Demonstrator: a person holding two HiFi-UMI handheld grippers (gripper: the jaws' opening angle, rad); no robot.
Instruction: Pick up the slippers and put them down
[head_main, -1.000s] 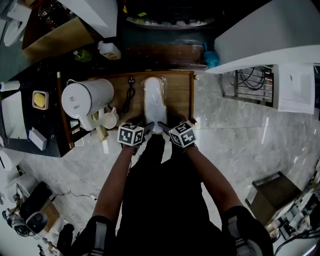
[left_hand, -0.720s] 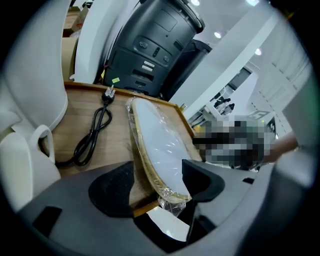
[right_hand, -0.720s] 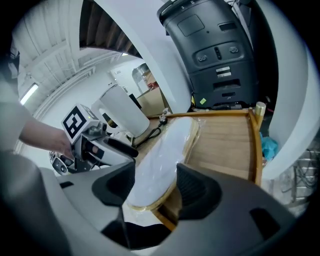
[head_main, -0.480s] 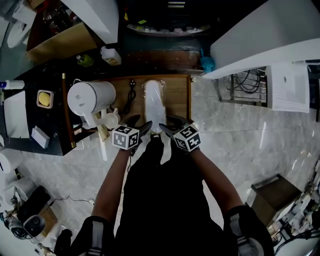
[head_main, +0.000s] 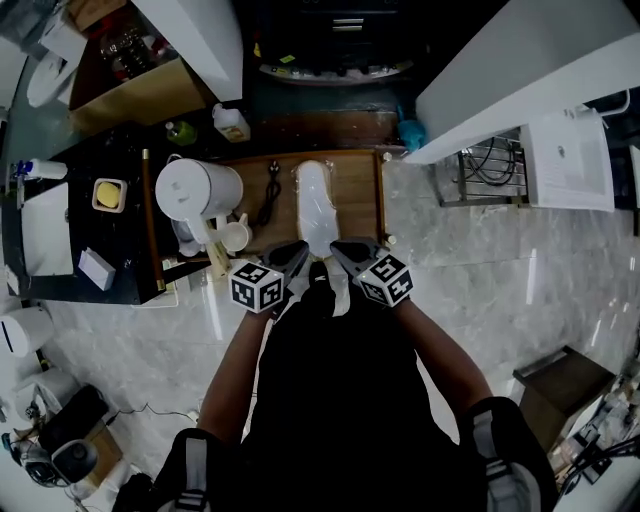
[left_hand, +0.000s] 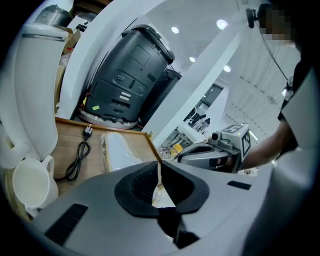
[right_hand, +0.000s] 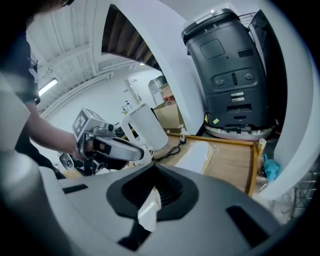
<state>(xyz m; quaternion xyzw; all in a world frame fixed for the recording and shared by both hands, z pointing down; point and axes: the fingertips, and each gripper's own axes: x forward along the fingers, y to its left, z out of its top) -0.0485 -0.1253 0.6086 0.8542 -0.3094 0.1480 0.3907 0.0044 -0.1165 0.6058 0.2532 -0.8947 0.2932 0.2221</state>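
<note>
Over the wooden tray (head_main: 368, 195), both grippers pinch a thin white slipper (right_hand: 150, 209).
The left gripper (head_main: 296, 256) and right gripper (head_main: 341, 252) have just closed their jaws, now clamped on its edges; a wrapped slipper (head_main: 318, 205) lies on the tray.

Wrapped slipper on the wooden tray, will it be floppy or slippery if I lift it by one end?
The wrapped slipper looks thin and flat, so it is probably light and would sag when lifted. Its clear wrapper looks glossy, so it may slip or crumple in a grip. Flat on the wooden tray, it seems unlikely to roll.
</note>
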